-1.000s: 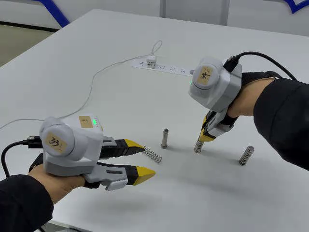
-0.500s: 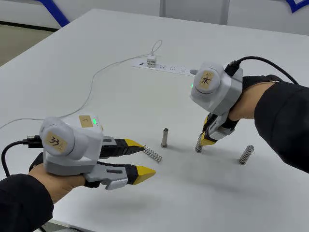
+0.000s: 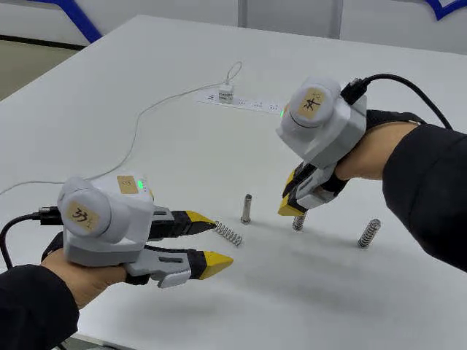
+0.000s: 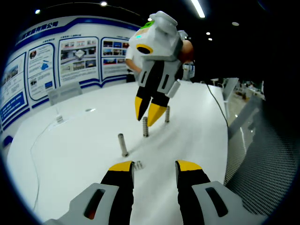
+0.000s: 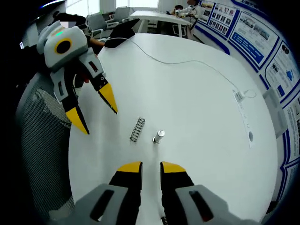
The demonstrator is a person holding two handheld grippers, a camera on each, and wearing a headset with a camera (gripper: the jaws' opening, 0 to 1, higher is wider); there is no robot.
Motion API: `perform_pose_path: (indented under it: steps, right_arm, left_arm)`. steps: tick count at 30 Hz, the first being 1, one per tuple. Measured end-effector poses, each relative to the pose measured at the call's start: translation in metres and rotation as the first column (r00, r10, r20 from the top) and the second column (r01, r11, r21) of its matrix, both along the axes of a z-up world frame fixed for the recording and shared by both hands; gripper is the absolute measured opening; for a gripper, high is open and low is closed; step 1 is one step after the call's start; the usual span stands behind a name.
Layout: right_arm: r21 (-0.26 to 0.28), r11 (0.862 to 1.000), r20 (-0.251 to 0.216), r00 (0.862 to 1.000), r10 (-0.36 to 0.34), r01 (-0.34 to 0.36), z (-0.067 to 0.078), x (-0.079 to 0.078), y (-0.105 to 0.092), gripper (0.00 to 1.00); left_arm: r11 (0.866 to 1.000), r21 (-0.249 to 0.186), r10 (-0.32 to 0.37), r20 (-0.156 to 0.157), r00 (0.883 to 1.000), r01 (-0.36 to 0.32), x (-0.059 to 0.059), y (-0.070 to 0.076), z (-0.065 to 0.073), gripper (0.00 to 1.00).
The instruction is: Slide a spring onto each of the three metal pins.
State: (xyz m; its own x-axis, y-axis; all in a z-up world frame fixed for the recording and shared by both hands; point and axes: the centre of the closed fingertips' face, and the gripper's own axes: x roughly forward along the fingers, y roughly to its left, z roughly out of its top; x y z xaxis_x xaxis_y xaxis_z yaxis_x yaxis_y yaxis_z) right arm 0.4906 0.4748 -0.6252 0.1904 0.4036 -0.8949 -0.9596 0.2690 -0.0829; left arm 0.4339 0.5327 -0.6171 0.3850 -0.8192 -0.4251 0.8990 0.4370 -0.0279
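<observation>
Springs already sat on two of the three pins. The middle pin [image 3: 298,222] stood wrapped in its spring, partly hidden behind the tips of the right claw [image 3: 289,198]; the right-hand pin [image 3: 368,233] stood in its own spring well apart, nearer the person's dark sleeve [image 3: 430,182]; the bare pin [image 3: 246,208] stood upright just left of the middle one. The loose spring [image 3: 228,233] lay on its side on the white worktop [image 3: 328,306], near the bare pin's foot and just beside the upper tip of the left claw [image 3: 217,239].

The left claw was held low and roughly level, its jaws well apart with nothing between them; in the left gripper view one end of the loose spring [image 4: 138,164] showed close by one tip. The right claw pointed steeply down over the middle pin, its jaws parted by a narrow gap and gripping nothing; whether a tip touched the pin could not be told. In the right gripper view the loose spring [image 5: 137,129] and the bare pin [image 5: 158,137] sat side by side ahead of the tips, not touching.

A power strip [image 3: 244,102] lay far back on the worktop; a white cord [image 3: 139,124] ran from a plug on it toward the left.
</observation>
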Motion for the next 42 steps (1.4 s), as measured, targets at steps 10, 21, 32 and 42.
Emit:
perform_pose_path:
  steps: [10, 21, 32, 42]
  right_arm:
    - [0.089, 0.995, -0.059, 0.997, -0.047, 0.052, -0.026, -0.013, 0.031, 0.15]
    - [0.131, 0.978, -0.077, 0.986, -0.15, 0.16, -0.045, -0.006, 0.047, 0.15]
    - [0.102, 0.972, -0.085, 0.976, -0.202, 0.21, -0.064, -0.005, 0.053, 0.14]
    - [0.08, 0.983, -0.075, 0.984, -0.162, 0.168, -0.06, -0.009, 0.045, 0.11]
  left_arm:
    - [1.0, 0.003, -0.001, -0.001, 1.0, 0.001, 0.0, 0.0, 0.0, 0.36]
    - [1.0, 0.002, -0.002, -0.002, 1.0, 0.002, 0.001, 0.0, -0.001, 0.36]
    - [1.0, 0.003, -0.001, -0.002, 1.0, 0.001, 0.001, 0.0, -0.002, 0.36]
    - [1.0, 0.005, -0.003, -0.002, 1.0, 0.003, 0.0, 0.0, -0.003, 0.35]
